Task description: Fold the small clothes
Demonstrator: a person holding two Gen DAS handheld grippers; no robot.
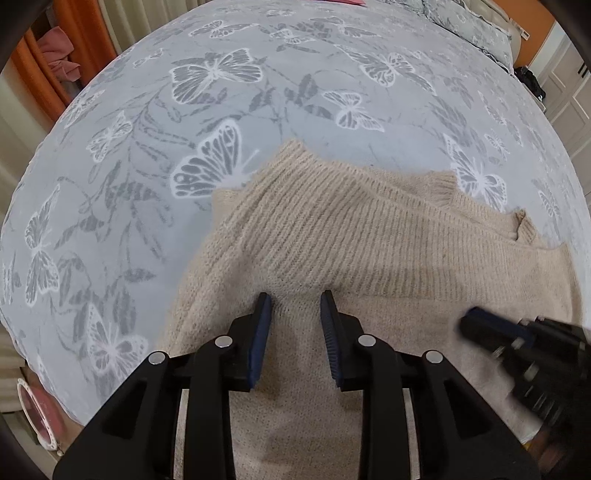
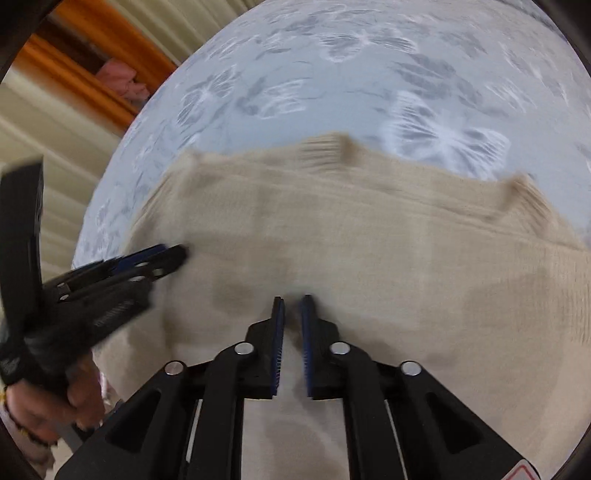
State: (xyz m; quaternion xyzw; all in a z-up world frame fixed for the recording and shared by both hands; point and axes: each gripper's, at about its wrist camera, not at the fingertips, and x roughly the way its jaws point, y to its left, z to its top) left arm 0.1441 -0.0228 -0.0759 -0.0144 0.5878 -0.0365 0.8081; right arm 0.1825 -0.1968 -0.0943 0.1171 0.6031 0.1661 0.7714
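A beige knit sweater (image 1: pixel 369 236) lies spread on a grey butterfly-print bedspread (image 1: pixel 258 92), its ribbed band and cuffs toward the far side. My left gripper (image 1: pixel 295 297) points down at the sweater's near left part, jaws apart, the knit lying flat between the pads. The right gripper (image 1: pixel 469 319) shows blurred at the lower right of that view. In the right wrist view the sweater (image 2: pixel 369 240) fills the middle, blurred. My right gripper (image 2: pixel 292 298) is over its centre, jaws drawn together; whether any knit is pinched I cannot tell. The left gripper (image 2: pixel 181 253) rests at the sweater's left edge.
The bedspread (image 2: pixel 369 74) stretches far beyond the sweater. A pillow (image 1: pixel 476 29) lies at the far right, white cabinet doors (image 1: pixel 565 92) behind it. Pink cloth (image 1: pixel 59 55) hangs by an orange frame at the left. A person's hand (image 2: pixel 74 398) holds the left gripper.
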